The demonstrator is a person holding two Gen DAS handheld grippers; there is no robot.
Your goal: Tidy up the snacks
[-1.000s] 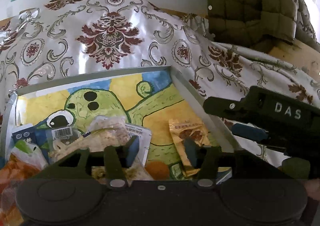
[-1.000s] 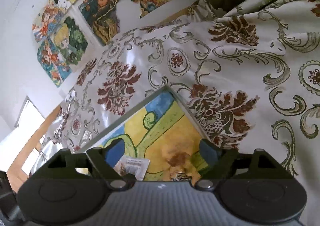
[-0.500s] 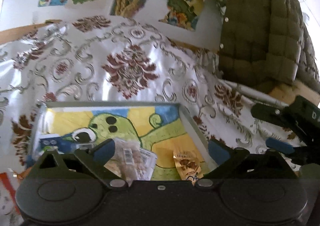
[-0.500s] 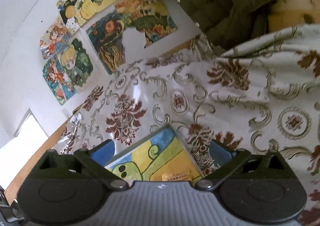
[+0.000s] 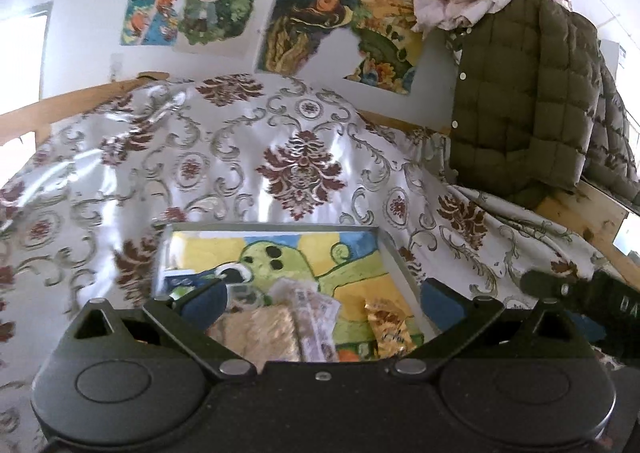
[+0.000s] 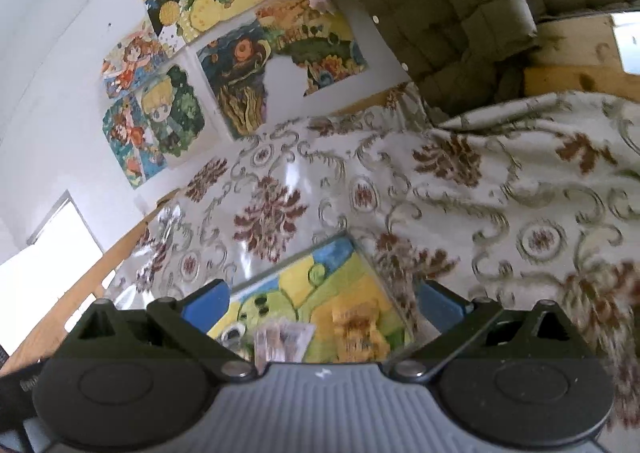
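1. Snacks: I am seeing several packets lying inside the tray (image 5: pixel 386 249), which is sitting on the patterned tablecloth (image 5: pixel 240 157). Its floor is showing a painted green cartoon figure on yellow and blue.
2. Gold packet (image 5: pixel 386 327): lying flat toward the tray's right side, just inside the right wall. In the right wrist view it is showing as a blurred orange-gold patch (image 6: pixel 356 327).
3. Pale packet (image 5: pixel 310 311) with printed labels: lying near the tray's middle, overlapping a tan packet (image 5: pixel 260 333) just beside it.
4. Blue packet (image 5: pixel 182 281): sitting at the tray's left end, partly hidden behind the tongs.
5. Left gripper (image 5: pixel 322 299): its jaws are standing wide apart and I am holding nothing in them; it is hanging above the near edge of the tray.
6. Right gripper (image 6: pixel 322 301): likewise spread wide and carrying nothing, looking down on the tray's far right corner.
7. Progress, as I am judging it: the visible packets are already in the tray and both tongs are free, so the gathering is looking mostly or wholly done.
8. Remaining: I cannot tell whether more snacks are waiting outside the tray, since the tong bodies are blocking the near ground; the packets are overlapping, so tidying may be outstanding.
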